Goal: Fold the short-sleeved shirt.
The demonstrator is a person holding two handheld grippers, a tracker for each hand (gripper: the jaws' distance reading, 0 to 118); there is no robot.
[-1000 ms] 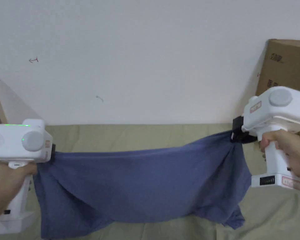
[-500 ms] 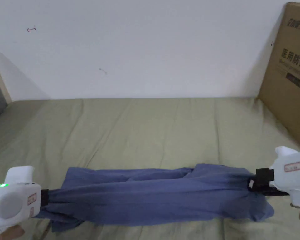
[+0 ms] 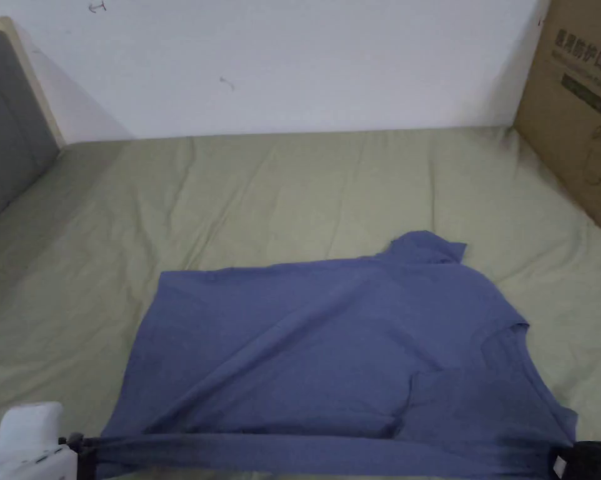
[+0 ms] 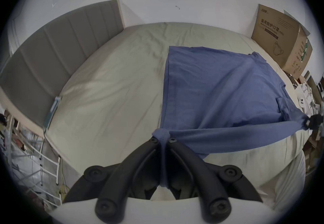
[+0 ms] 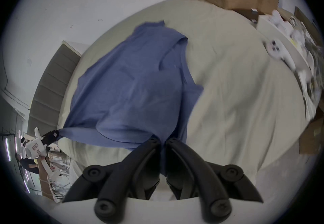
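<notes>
Bed (image 3: 293, 187) with olive sheet, wrinkled.
Blue shirt (image 3: 330, 350) spread flat over near middle, near edge lifted; cardboard box (image 3: 574, 100) at far right corner; grey headboard (image 3: 5, 125) along left side.

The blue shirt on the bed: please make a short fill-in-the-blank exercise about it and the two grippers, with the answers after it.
1. The blue shirt lies spread on a ____ sheet.
2. The left gripper is ____ on the shirt's near edge.
3. Between the left gripper and the right gripper, that edge is pulled ____.
4. At the bed's right stands a cardboard ____.

Answers: green; shut; taut; box
</notes>
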